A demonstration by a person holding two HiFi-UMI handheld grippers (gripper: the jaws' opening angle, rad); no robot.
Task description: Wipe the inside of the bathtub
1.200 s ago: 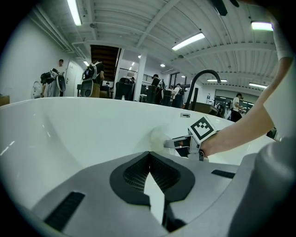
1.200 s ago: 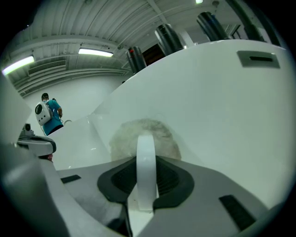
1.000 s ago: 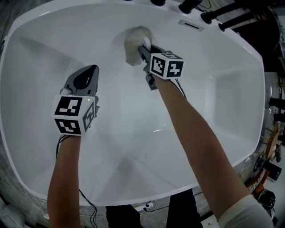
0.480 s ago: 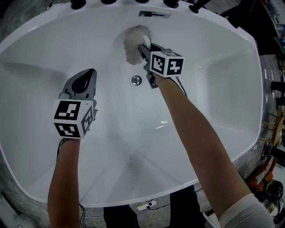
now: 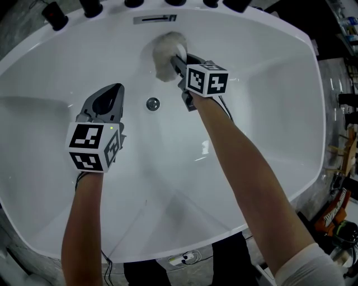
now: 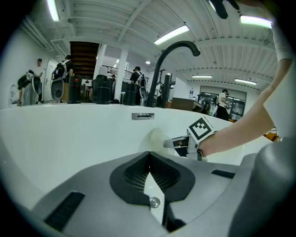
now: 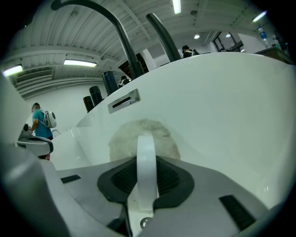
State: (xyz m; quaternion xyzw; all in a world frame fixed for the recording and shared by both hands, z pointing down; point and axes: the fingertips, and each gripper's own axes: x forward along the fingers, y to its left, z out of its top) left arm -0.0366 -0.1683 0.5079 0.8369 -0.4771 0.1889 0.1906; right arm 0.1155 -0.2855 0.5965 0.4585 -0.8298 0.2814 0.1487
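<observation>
The right claw (image 5: pixel 178 60) stayed pinched on the fluffy pad (image 5: pixel 165 49), still against the bathtub (image 5: pixel 268 84) wall just beyond the drain (image 5: pixel 152 103), while the left claw (image 5: pixel 113 90) kept hovering beside that drain, pressed together and empty.

A glossy white bathtub (image 5: pixel 268 111) fills the view. A fluffy off-white wiping pad (image 5: pixel 166 53) has a plain white handle (image 7: pixel 146 162). The left gripper (image 5: pixel 114 89) and right gripper (image 5: pixel 178 61) have matte grey bodies, with black ribbed pads (image 6: pixel 134 173) lining the jaws. Each carries a cube, the left cube (image 5: pixel 92 146) and the right cube (image 5: pixel 206 79), patterned with black-and-white square markers. The round drain (image 5: pixel 152 104) is shiny silver and the overflow plate (image 5: pixel 155 19) is silver-grey. The curved faucet (image 6: pixel 173 60) and the knobs (image 5: pixel 90 6) along the rim are black.
</observation>
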